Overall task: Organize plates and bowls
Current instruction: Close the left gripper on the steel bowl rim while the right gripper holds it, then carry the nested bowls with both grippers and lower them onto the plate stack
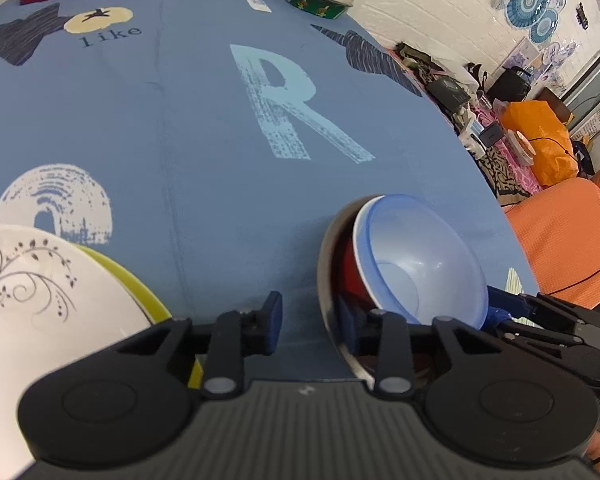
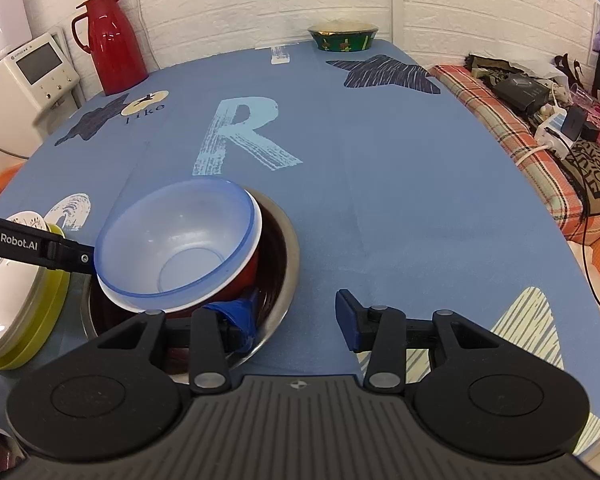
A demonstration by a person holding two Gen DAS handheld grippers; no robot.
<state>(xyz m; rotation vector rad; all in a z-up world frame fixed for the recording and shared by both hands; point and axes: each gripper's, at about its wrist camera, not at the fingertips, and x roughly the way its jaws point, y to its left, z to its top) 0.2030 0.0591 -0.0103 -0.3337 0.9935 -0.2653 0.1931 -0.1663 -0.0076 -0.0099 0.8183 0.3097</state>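
- Three bowls sit nested near the front of the bench [image 2: 400,184]: a translucent blue bowl [image 2: 176,240] lies tilted inside a red bowl [image 2: 244,276], and both rest in a steel bowl [image 2: 288,240].
- Left of that stack, apart from it, a white floral plate [image 1: 40,292] lies on top of a yellow-green plate [image 1: 140,292].
- Left tongs [image 1: 312,320] are spread open; one finger hangs over the bare blue cloth, the other reaches over the steel bowl's rim, close beside the red bowl. Whether it touches cannot be told.
- Right tongs [image 2: 296,320] are also spread wide, gripping nothing; the left finger [image 2: 240,320] sits inside the steel bowl just below the red bowl, the right finger hangs over the cloth.
- From the right wrist view, the left tongs' black arm comes in at the far side of the blue bowl.
- Far back on the bench stand a red thermos jug [image 2: 112,40] and a green patterned bowl [image 2: 343,38], well apart from the stack.
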